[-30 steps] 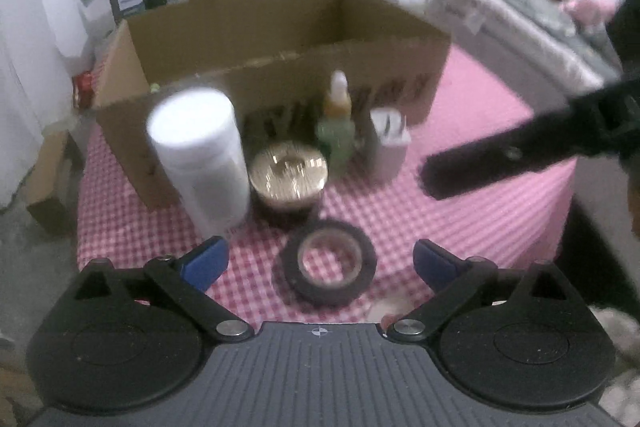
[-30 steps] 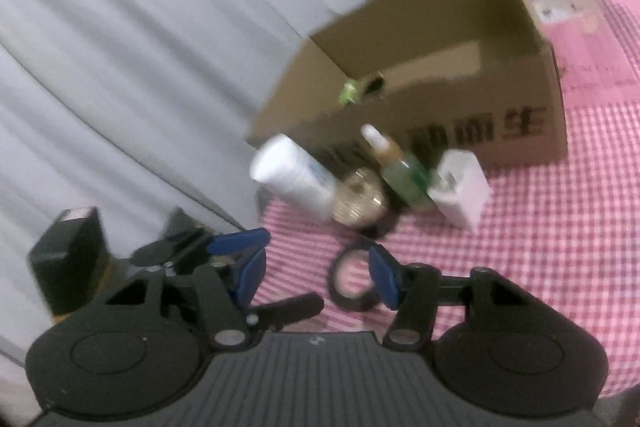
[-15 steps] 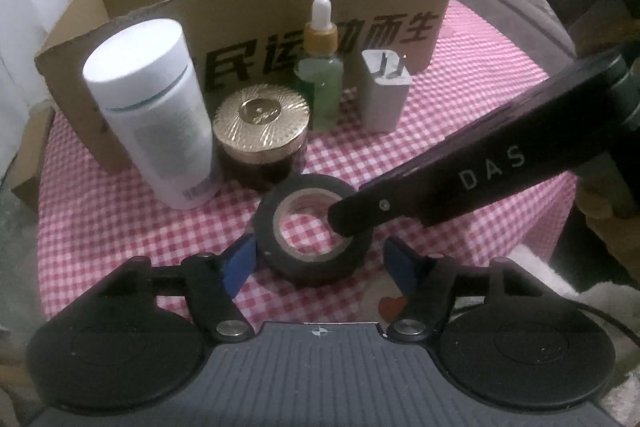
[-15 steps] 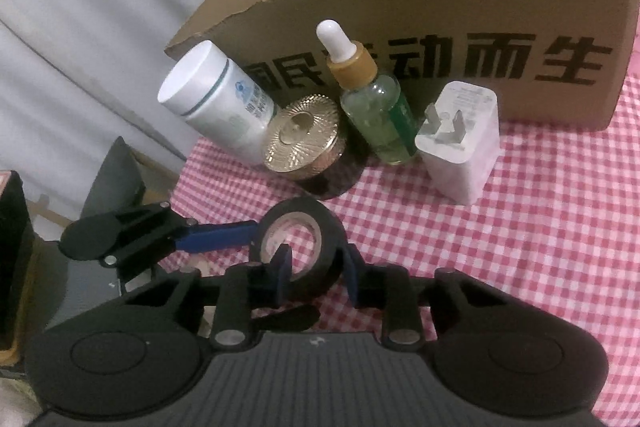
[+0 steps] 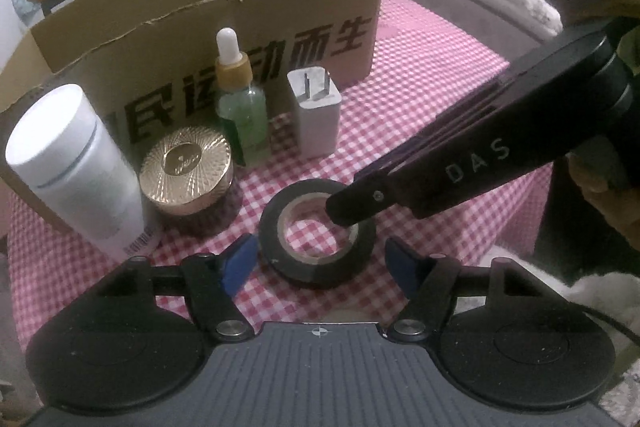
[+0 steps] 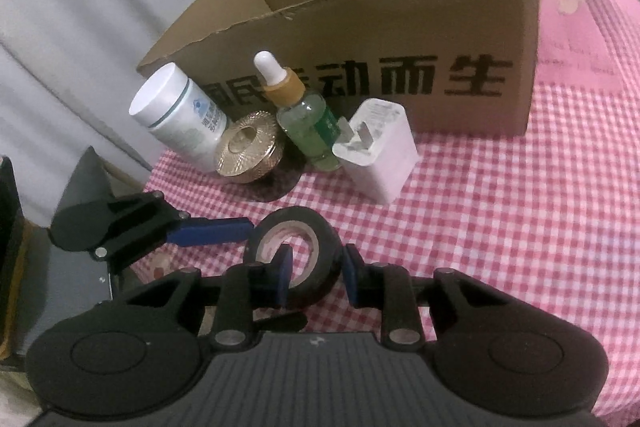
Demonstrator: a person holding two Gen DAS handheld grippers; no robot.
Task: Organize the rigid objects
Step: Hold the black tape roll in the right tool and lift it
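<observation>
tape [image 5: 316,243]: one black roll, flat on the checked cloth [image 5: 420,115], nearest of the loose things, just in front of the jar.
right gripper [image 6: 314,277]: jaws have just been closing; one finger inside the roll's hole, the other outside its right wall, pinching that wall; blue pads against the tape on both sides in the right wrist view.
left gripper [image 5: 322,261]: jaws have just been closing, now partly spread; straddles the roll near its close side, left pad just beside the roll's left edge, right pad apart from it; holds nothing.
bottle [image 5: 76,171]: one, white, upright, far left of the row.
jar [image 5: 188,179]: one, gold lid, dark base, just right of the bottle.
dropper [image 5: 240,107]: one, green glass, white bulb, upright behind the jar.
charger [image 5: 316,115]: one, white, prongs up, right end of the row, apart from the dropper.
box [image 5: 256,7]: one, cardboard, open top, torn front rim, close behind the row; inside not visible.
count: four things standing in the row, one roll in front.
edges: cloth's near edge runs just under both grippers; left edge close to the bottle.
open room: bare cloth right of the charger and the roll, out to the right edge; narrow strip between row and roll.
</observation>
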